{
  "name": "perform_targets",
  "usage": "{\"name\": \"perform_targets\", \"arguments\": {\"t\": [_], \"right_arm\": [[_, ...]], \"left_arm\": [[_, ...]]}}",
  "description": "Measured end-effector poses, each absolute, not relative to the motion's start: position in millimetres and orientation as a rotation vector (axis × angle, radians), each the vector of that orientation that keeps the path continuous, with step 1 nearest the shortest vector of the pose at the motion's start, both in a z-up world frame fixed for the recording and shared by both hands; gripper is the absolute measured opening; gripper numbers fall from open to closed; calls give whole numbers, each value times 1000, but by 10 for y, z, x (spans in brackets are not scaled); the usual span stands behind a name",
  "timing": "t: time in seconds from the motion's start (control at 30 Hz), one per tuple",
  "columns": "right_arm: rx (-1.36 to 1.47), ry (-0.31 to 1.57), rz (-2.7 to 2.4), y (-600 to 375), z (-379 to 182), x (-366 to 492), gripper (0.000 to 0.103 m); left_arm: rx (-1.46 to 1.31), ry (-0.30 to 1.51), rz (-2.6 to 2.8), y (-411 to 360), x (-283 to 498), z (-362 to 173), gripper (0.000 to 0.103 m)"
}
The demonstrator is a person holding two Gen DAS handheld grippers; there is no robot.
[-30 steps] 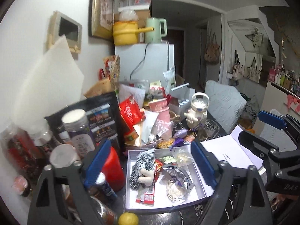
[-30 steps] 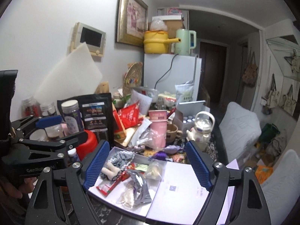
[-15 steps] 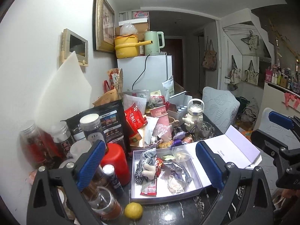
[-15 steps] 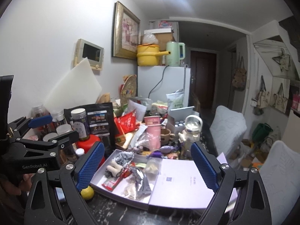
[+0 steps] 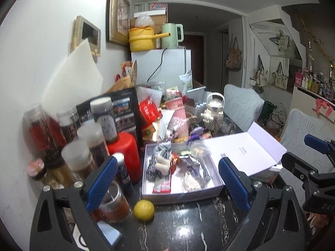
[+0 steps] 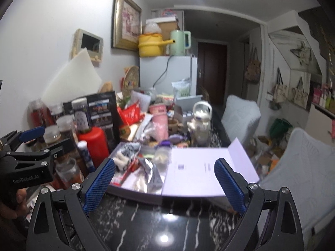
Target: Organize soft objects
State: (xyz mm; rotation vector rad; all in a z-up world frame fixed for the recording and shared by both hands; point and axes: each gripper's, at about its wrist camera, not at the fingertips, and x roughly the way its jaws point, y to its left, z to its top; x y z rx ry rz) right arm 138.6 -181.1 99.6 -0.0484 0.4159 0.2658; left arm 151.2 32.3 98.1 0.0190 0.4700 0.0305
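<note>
A shallow white box [image 5: 180, 194] with its lid [image 5: 240, 152] folded open lies on the black marbled table. In it lie a small plush toy in checked cloth [image 5: 159, 161], snack packets and a silver foil bag [image 5: 194, 167]. My left gripper [image 5: 166, 163] hovers open in front of the box, holding nothing. My right gripper [image 6: 164, 164] faces the box [image 6: 134, 196] and lid [image 6: 199, 167] from the right; its jaws are opening with nothing between them. The plush toy [image 6: 125, 152] sits at the box's far left corner. Each gripper shows at the edge of the other's view.
A lemon [image 5: 144, 210] and a glass [image 5: 113, 205] stand before the box. A red canister [image 5: 125, 148] and several jars [image 5: 79, 156] crowd its left side. Behind it are snack bags, a pink cup [image 5: 180, 113] and a white teapot [image 5: 213, 113]. Padded chairs [image 5: 240, 106] stand at the right.
Both grippers have drawn back from the box, which now looks smaller and farther off. More of the table's front edge shows, and the lemon has come fully into the left wrist view.
</note>
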Motion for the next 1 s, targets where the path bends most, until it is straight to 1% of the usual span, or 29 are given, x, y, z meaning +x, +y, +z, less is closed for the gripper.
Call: {"name": "perform_targets", "arguments": {"t": [0.43, 1.0], "right_arm": [[-58, 525, 263, -1757, 571, 1328, 97], [-65, 540, 263, -1770, 531, 1354, 97]], "left_arm": [[-7, 559, 16, 261, 1477, 608, 98], [-9, 592, 28, 259, 1485, 555, 98]]}}
